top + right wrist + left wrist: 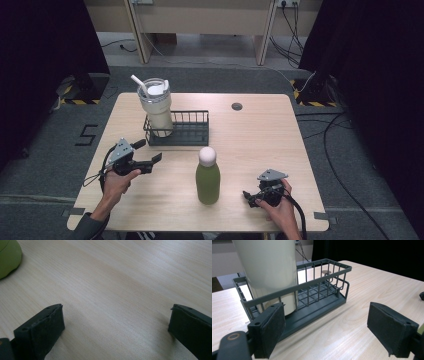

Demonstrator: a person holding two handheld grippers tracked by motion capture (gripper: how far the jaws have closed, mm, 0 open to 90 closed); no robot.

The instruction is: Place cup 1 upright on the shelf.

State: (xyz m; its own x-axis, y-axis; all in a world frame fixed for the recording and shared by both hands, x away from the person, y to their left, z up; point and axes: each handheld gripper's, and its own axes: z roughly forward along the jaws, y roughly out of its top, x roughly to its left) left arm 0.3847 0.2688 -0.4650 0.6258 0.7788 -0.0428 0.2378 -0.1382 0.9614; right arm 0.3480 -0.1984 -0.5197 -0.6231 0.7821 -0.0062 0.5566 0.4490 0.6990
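A cream tumbler (157,112) with a white straw stands in the left end of a dark wire basket (192,136) at the back of the wooden table (260,140). In the left gripper view the tumbler (269,265) rises behind the basket's rim (322,277). My left gripper (150,151) is held just left-front of the basket, open and empty (329,322). A green bottle (207,182) with a white cap stands upright at the front middle. My right gripper (249,198) sits low to its right, open over bare wood (116,322), with the bottle's base (7,260) at the upper left.
A small round dark disc (237,106) is set into the tabletop behind the basket, also visible past the basket in the left gripper view (326,272). Dark curtains flank the table on both sides. Cables (335,150) lie on the floor to the right.
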